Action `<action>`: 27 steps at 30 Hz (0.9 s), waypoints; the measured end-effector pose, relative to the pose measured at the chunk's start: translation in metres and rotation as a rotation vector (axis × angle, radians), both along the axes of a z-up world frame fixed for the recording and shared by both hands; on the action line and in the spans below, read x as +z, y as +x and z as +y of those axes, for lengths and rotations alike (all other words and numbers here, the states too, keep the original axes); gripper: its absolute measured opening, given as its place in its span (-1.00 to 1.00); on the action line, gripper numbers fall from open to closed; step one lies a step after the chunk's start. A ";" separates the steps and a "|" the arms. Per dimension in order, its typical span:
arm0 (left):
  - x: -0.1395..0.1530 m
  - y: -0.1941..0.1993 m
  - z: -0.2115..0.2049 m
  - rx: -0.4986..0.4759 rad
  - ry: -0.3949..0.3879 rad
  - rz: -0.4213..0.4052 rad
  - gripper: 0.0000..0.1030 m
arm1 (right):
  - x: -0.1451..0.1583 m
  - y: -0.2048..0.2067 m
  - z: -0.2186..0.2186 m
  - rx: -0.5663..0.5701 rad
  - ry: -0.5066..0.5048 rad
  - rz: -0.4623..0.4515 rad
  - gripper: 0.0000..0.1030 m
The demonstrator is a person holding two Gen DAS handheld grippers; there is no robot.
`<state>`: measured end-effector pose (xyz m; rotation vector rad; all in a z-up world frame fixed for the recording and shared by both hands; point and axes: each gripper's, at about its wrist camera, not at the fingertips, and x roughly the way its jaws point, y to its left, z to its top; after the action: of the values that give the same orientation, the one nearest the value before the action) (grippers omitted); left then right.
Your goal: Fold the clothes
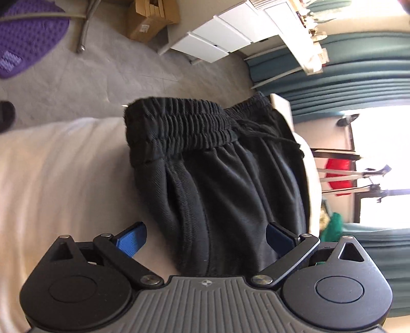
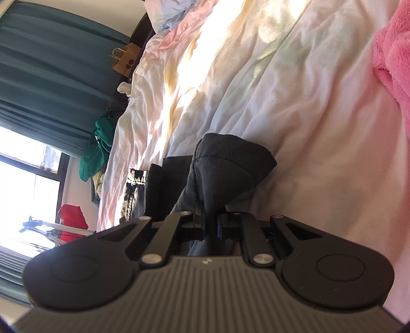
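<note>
Black shorts [image 1: 217,179] with a gathered elastic waistband [image 1: 179,128] and a drawstring lie on the white bed sheet [image 1: 64,179] in the left wrist view. My left gripper [image 1: 205,239] stands open just short of the shorts' near end, its blue fingertips [image 1: 133,239] wide apart with the dark cloth between them but not pinched. In the right wrist view my right gripper [image 2: 211,225] is shut on a dark grey hem of the shorts [image 2: 230,166], which rises in a bunched peak above the fingers.
A pink fleece blanket [image 2: 392,64] lies at the right of the bed. Folded dark garments [image 2: 143,189] rest on the sheet [image 2: 256,76] near the bed's edge. Beyond the bed are teal curtains [image 1: 358,76], white drawers [image 1: 217,38], a cardboard box [image 1: 151,18], and a green garment [image 2: 98,151].
</note>
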<state>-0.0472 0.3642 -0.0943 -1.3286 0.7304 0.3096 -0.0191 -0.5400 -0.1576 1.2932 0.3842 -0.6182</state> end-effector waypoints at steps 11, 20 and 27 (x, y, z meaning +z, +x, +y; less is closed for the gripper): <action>-0.017 0.012 -0.013 -0.022 -0.063 -0.016 0.65 | -0.002 0.003 -0.001 0.001 0.002 0.026 -0.78; -0.023 0.004 -0.012 -0.001 -0.079 -0.068 0.23 | 0.002 0.008 0.001 0.003 -0.033 0.026 -0.78; -0.018 -0.004 -0.013 0.003 -0.070 -0.154 -0.77 | 0.019 0.014 0.005 0.017 -0.134 -0.043 -0.82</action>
<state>-0.0514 0.3517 -0.1120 -1.4033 0.6144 0.1833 -0.0056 -0.5355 -0.1386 1.1723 0.3129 -0.5908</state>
